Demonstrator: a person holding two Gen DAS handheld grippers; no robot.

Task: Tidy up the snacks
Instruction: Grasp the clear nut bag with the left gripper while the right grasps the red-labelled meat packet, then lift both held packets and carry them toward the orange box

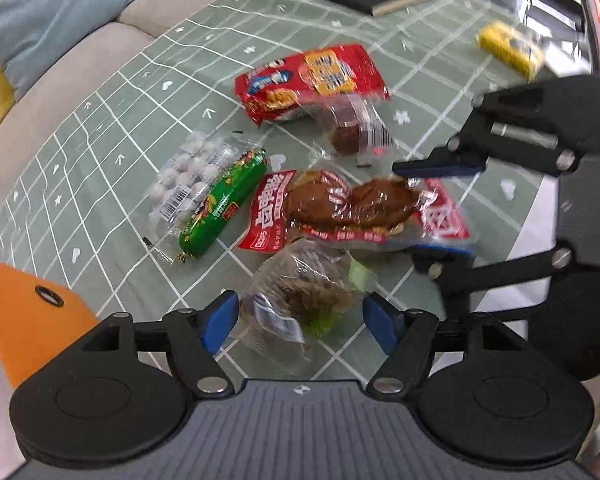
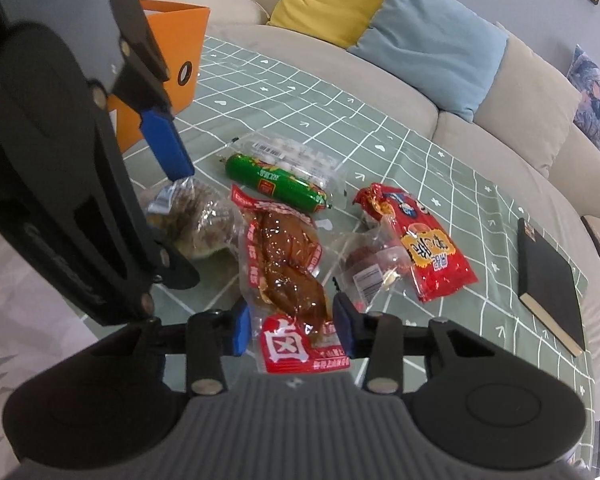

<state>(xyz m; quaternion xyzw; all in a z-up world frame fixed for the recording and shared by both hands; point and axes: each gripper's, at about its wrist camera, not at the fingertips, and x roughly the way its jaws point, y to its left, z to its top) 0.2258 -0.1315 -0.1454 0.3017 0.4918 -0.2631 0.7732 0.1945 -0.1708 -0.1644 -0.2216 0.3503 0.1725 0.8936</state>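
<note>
Two grippers work low over the desk (image 2: 440,148). Left gripper (image 1: 298,322) is spread around a clear crinkly bag of brown snacks (image 1: 304,284). Right gripper (image 2: 294,330) pinches the red braised-meat packet (image 2: 284,276). Farther off, every snack lies outside the orange box (image 2: 176,52).

Sausage (image 2: 278,184) lies on table (image 2: 440,168) — box (image 2: 180,56) behind.

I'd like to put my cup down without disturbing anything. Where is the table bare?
Bare cloth lies between the black notebook and the red snack bag, and along the sofa-side edge beyond the green sausage. The middle is crowded: packets touch or overlap near the orange bag.
</note>
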